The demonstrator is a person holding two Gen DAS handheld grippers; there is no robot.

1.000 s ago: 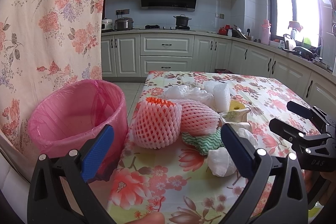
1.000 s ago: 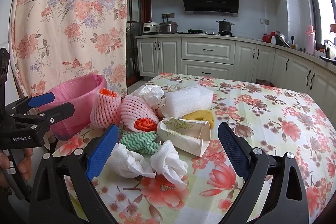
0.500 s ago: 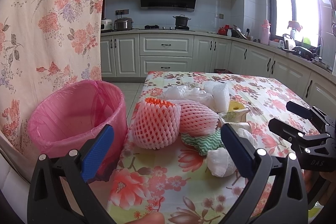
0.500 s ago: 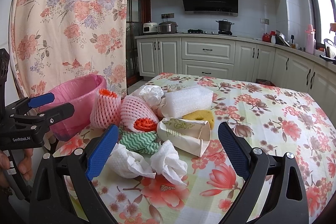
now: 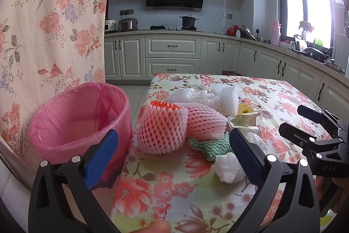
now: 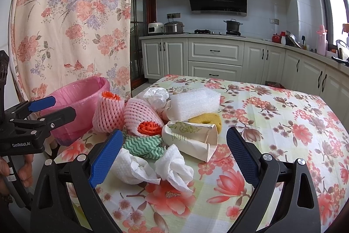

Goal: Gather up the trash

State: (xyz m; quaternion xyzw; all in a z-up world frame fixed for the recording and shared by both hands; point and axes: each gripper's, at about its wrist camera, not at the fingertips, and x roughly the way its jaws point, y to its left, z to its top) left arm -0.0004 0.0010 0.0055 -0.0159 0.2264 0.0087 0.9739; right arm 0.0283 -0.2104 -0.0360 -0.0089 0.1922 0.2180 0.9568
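Nothing has shifted since the earlier frames: both claws and all trash keep their places. A tabletop (image 6: pixel 283 115) with a floral cloth stands in a kitchen of white cabinets, with a floral curtain (image 6: pixel 72 21) at left. The trash pile lies at the tabletop's near left: two pink foam nets (image 5: pixel 162 127), a green-striped cloth (image 6: pixel 144 145), crumpled tissues (image 6: pixel 152 165), a paper cup (image 6: pixel 192 137) on its side, a white foam block (image 6: pixel 194 102) and a yellow sponge (image 6: pixel 209 118). A pink-lined bin (image 5: pixel 74 117) stands just left of the tabletop. Left claw (image 5: pixel 172 156): jaws wide apart, holding nothing, near the nets. Right claw (image 6: pixel 173 156): jaws wide apart, empty, near the tissues.
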